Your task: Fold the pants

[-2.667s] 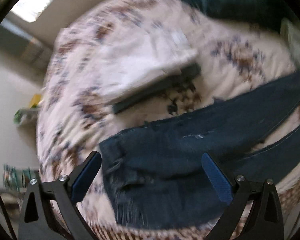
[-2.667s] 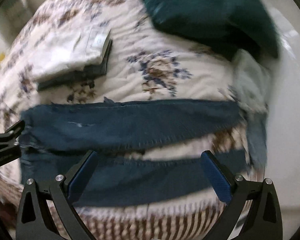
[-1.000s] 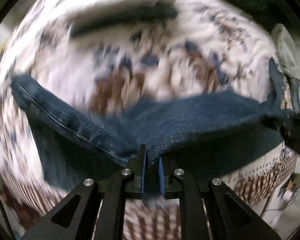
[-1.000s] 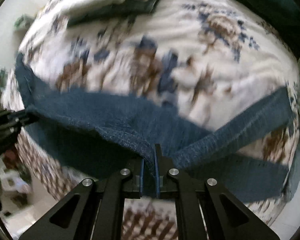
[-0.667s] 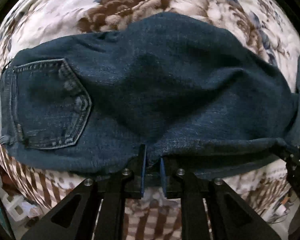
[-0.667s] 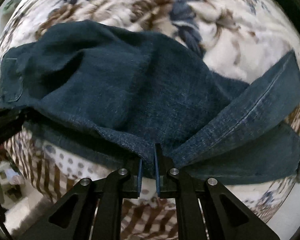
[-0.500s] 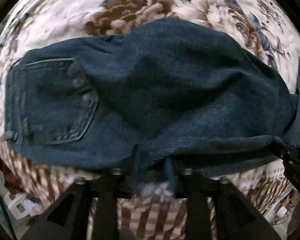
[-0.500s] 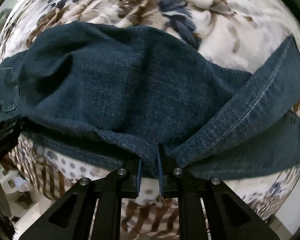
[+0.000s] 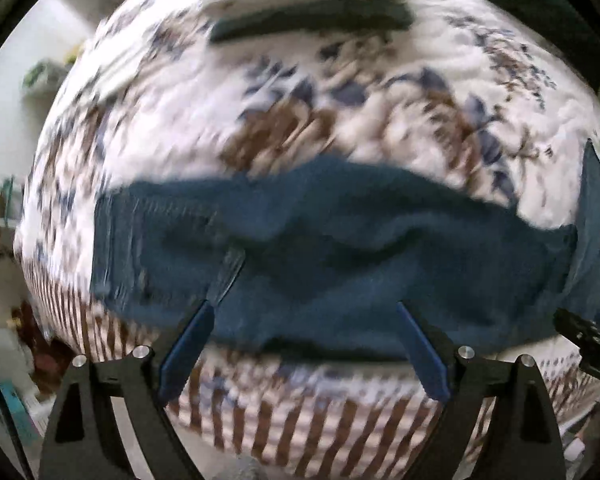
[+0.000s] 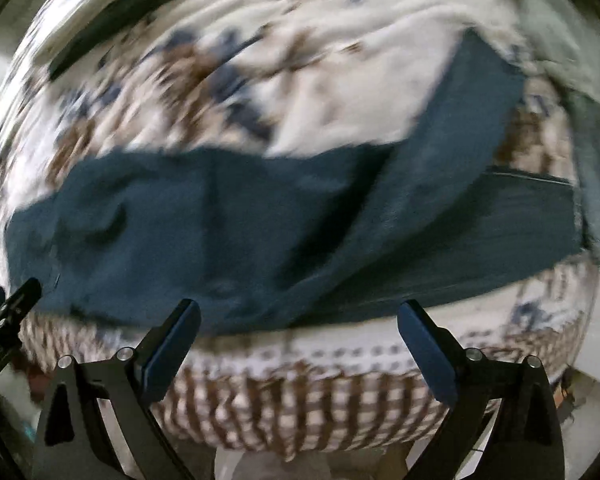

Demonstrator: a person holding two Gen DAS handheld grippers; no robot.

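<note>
Dark blue jeans lie folded lengthwise, one leg over the other, along the near edge of a floral bedspread. They also show in the right wrist view, where one leg end angles away up to the right. My left gripper is open and empty, just short of the jeans' near edge. My right gripper is open and empty, also just short of the near edge. Both views are motion-blurred.
A folded white and dark garment stack lies at the far side of the bed. A dark teal item sits far right. The bedspread's striped edge hangs below the jeans. The other gripper shows at the side.
Both grippers have let go of the jeans and opened, then pulled back toward the bed's near edge. The jeans now lie folded on the bedspread.
</note>
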